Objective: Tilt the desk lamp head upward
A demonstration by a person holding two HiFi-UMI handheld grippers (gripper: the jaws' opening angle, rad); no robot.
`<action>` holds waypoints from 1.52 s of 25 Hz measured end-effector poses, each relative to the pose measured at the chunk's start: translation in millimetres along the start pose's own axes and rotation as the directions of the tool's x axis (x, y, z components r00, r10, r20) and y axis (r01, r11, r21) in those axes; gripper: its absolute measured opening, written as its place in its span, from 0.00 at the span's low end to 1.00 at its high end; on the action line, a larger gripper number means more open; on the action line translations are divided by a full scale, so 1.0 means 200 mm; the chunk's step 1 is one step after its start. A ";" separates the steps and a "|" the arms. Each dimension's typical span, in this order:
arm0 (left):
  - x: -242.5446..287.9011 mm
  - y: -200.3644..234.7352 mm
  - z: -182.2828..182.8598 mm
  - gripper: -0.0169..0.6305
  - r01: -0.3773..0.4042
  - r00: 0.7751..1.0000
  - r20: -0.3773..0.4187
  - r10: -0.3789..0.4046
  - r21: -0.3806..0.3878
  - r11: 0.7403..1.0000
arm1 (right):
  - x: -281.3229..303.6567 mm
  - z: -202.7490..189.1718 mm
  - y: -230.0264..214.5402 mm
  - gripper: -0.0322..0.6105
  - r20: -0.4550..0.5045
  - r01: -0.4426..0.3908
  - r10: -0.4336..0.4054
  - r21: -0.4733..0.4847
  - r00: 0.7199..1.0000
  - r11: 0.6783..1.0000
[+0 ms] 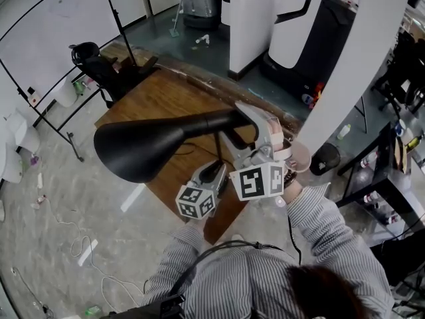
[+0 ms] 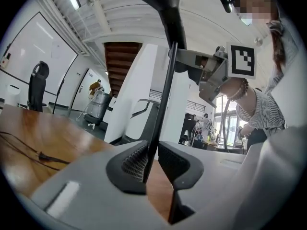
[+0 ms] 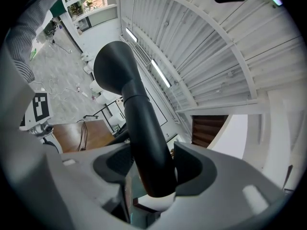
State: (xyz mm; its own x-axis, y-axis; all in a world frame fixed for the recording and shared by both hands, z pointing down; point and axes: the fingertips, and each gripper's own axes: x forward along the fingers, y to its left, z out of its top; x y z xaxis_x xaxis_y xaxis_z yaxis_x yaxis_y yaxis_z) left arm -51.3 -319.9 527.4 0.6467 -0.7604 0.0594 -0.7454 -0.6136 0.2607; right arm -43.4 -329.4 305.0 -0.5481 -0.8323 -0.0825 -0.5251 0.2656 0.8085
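Tightly clamped | left gripper [image 2: 152, 164]: thin stem [image 2: 165, 95] | right gripper [image 3: 151, 169]: matte conical head [image 3: 116, 67]
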 end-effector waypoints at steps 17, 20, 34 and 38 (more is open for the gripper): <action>0.03 -0.01 0.01 0.11 0.019 0.999 -0.028 -0.018 0.040 0.999 | -0.07 -0.14 0.02 0.43 -0.022 -0.067 0.064 -0.143 0.998 0.987; 0.03 -0.01 0.01 0.12 0.028 0.999 -0.026 -0.027 0.028 0.999 | -0.10 -0.15 0.00 0.41 0.019 -0.046 0.048 -0.095 0.999 0.994; 0.03 -0.01 0.02 0.12 0.048 0.998 -0.038 -0.047 0.017 0.999 | -0.10 -0.14 0.12 0.37 0.078 -0.068 0.051 0.244 0.996 0.967; 0.03 -0.02 0.02 0.12 0.051 0.998 -0.031 -0.051 0.011 0.999 | -0.10 -0.14 0.14 0.37 0.077 -0.057 0.031 0.352 0.997 0.934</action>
State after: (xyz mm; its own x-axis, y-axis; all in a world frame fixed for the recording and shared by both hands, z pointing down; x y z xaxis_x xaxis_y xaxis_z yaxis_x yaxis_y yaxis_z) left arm -45.7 -323.0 523.5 0.6883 -0.7215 0.0756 -0.7132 -0.6539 0.2526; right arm -29.6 -319.5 346.2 -0.6129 -0.7836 -0.1018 -0.6885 0.4664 0.5554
